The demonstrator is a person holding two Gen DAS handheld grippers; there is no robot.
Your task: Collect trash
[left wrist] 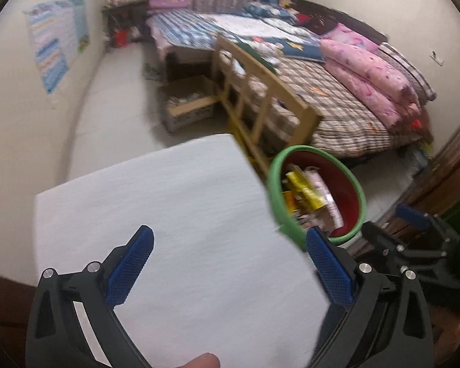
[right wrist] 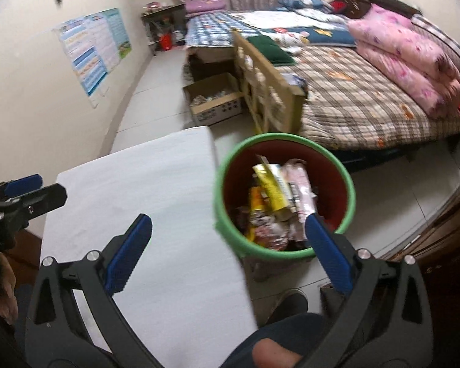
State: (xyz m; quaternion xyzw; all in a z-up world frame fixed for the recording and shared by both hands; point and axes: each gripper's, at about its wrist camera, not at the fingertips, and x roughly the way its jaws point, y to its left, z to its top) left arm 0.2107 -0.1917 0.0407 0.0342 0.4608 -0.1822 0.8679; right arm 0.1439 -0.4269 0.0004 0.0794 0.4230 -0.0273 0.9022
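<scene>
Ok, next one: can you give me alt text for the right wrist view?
The right gripper hangs open and empty above a green-rimmed red trash bin full of snack wrappers, beside a bare white table. The left gripper shows at the left edge; behind are a cardboard box and a bed with pink quilts.

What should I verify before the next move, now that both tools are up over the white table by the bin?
1. Left tool empty, jaws wide apart: ok.
2. Right tool empty, jaws wide apart: ok.
3. Green-rimmed bin upright beside the table, its mouth unobstructed: ok.
4. Wrappers sit inside the bin, none hanging over the rim: ok.
5. White table free of trash in the part that is visible: ok; its near edge: cannot tell.
6. Floor around the bin free of dropped trash: cannot tell, partly hidden.
</scene>
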